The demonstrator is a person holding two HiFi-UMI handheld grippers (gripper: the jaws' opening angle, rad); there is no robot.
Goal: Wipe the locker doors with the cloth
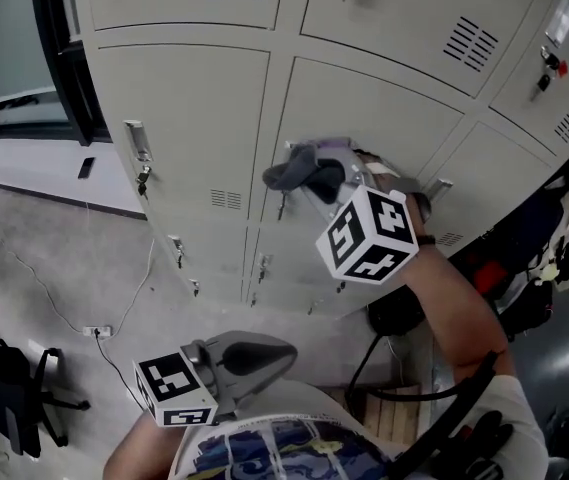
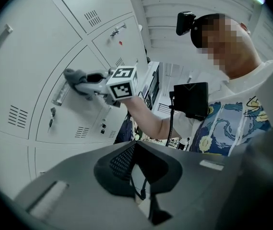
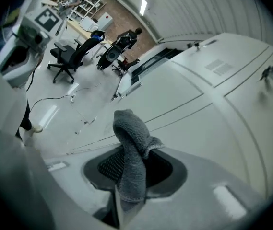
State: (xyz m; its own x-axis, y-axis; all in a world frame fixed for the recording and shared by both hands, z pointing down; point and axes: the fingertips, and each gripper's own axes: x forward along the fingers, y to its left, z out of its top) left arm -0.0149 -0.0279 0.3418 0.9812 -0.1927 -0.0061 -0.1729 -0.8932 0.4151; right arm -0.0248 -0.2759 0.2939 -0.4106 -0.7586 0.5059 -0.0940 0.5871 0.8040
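- The right gripper (image 1: 326, 176) is held up and forward on a nearly straight forearm (image 1: 451, 298), its tip against the face of a locker door (image 1: 364, 108) in the middle column.
- Its jaws are clamped on a grey cloth (image 3: 129, 150). The right gripper view shows the cloth standing up between them and folding over at the top.
- From the head view the cloth (image 1: 294, 170) is a dark grey bunch pressed to the door just beside the handle, at the door's upper left corner.
- The cloth looks like thick, nubbly terry with a stitched hem. The door behind it is smooth pale grey painted metal.
- The left gripper (image 1: 264, 353) is held low and close to the person's torso, well apart from the lockers, pointing roughly toward them.
- In the left gripper view its jaws (image 2: 141, 193) are closed together with nothing between them.
- Each gripper has a smooth grey moulded shell and a cube of black-and-white square markers. The right cube (image 1: 369, 233) sits above the wrist and the left cube (image 1: 176, 388) is near the shirt.
- The lockers have flat rectangular doors with thin seams, small louvred vents (image 1: 226, 199) and metal handles (image 1: 137, 140) with keys hanging below.
- The floor (image 1: 64, 258) is mottled grey concrete with a thin cable (image 1: 134, 298) lying across it.
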